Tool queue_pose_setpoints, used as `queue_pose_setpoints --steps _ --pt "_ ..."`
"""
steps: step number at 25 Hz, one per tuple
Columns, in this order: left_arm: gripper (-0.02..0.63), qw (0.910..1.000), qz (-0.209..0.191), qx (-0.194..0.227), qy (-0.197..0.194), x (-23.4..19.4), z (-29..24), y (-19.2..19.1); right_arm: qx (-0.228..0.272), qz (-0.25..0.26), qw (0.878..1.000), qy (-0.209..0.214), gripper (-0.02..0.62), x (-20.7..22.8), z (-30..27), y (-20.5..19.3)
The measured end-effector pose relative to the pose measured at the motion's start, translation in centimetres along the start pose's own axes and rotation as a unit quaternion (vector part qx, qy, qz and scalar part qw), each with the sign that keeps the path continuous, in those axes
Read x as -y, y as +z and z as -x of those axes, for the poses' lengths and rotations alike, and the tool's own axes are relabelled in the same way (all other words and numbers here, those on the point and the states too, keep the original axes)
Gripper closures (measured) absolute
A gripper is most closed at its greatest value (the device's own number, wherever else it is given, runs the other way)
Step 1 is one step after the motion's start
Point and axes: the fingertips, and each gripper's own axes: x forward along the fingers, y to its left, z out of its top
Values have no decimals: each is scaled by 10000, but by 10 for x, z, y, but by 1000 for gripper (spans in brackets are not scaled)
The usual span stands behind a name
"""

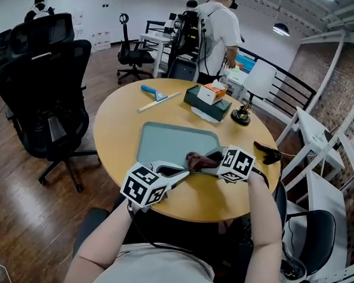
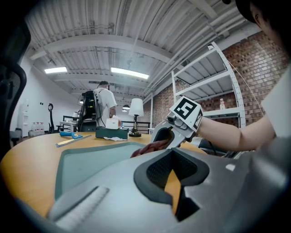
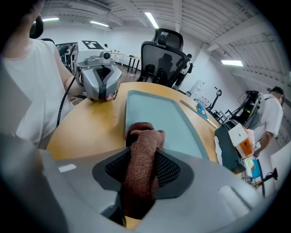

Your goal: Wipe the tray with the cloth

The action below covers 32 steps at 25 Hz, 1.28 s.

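Note:
A grey-green tray [image 1: 165,141] lies in the middle of a round wooden table [image 1: 116,126]. My right gripper [image 1: 211,161] is shut on a bunched brown cloth [image 1: 199,161] at the tray's near right corner. In the right gripper view the cloth [image 3: 143,154] fills the gap between the jaws of that gripper [image 3: 141,182] and hangs over the tray [image 3: 157,118]. My left gripper [image 1: 180,172] lies low along the tray's near edge, jaws together, with nothing seen between them. The left gripper view shows the right gripper [image 2: 166,136] and the cloth [image 2: 148,148] just ahead.
Behind the tray are a green tissue box [image 1: 206,101] with a small orange-and-white box [image 1: 211,92] on it, a blue scraper [image 1: 153,91], a long ruler [image 1: 158,102] and a lamp base [image 1: 242,116]. A black office chair [image 1: 45,86] stands left; a person [image 1: 218,31] stands at the back.

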Motion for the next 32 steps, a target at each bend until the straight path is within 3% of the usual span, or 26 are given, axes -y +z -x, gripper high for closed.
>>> queue_pose_setpoints --steps 17,32 --pt "284 10000 -21 8 1 -2 -6 -2 -5 310 9991 279 457 4 -24 22" --pt "284 9999 -45 -31 -155 2 -7 -3 31 -188 9998 99 457 55 -44 15"
